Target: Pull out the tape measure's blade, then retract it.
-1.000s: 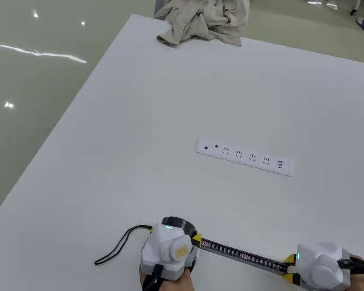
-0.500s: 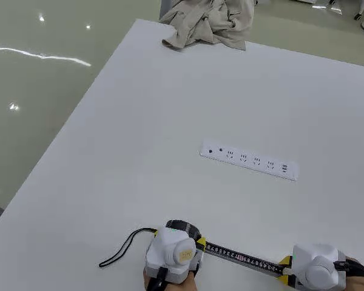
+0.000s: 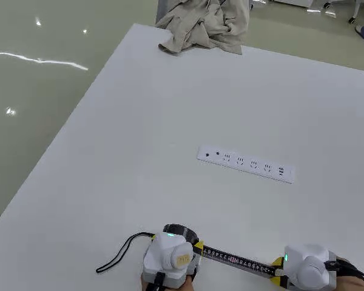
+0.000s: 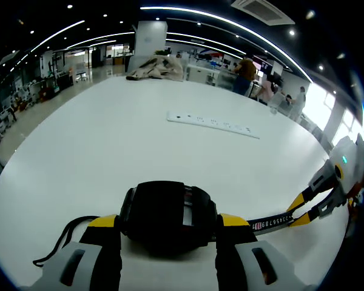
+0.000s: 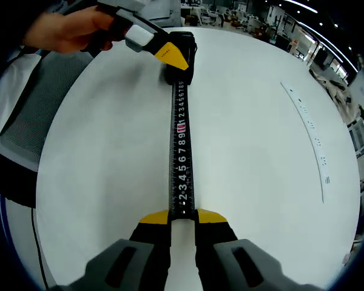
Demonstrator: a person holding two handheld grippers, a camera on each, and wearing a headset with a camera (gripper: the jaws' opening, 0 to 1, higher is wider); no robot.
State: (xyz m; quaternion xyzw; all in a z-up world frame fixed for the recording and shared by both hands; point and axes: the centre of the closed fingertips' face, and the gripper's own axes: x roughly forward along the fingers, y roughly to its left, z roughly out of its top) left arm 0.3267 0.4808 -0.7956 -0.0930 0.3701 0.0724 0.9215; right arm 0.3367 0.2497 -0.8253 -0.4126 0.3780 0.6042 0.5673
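Observation:
The black tape measure (image 3: 181, 231) lies on the white table (image 3: 170, 109) near its front edge, with my left gripper (image 3: 177, 242) shut on its case. In the left gripper view the case (image 4: 167, 212) sits between the yellow-tipped jaws of the left gripper (image 4: 168, 222). The black blade (image 3: 236, 261) with white numbers runs right, flat over the table, to my right gripper (image 3: 276, 271). In the right gripper view the blade (image 5: 182, 145) leads from the case (image 5: 181, 53) to the right gripper (image 5: 182, 217), which is shut on its end.
A white power strip (image 3: 245, 163) lies mid-table, beyond the blade. Crumpled beige cloth (image 3: 203, 24) sits at the far edge. The tape's black wrist loop (image 3: 118, 254) trails left of the case. The table's left edge drops to a shiny floor.
The right gripper has come a little closer to the case, so a shorter length of blade shows. The left gripper keeps its hold. The head camera has shifted slightly.

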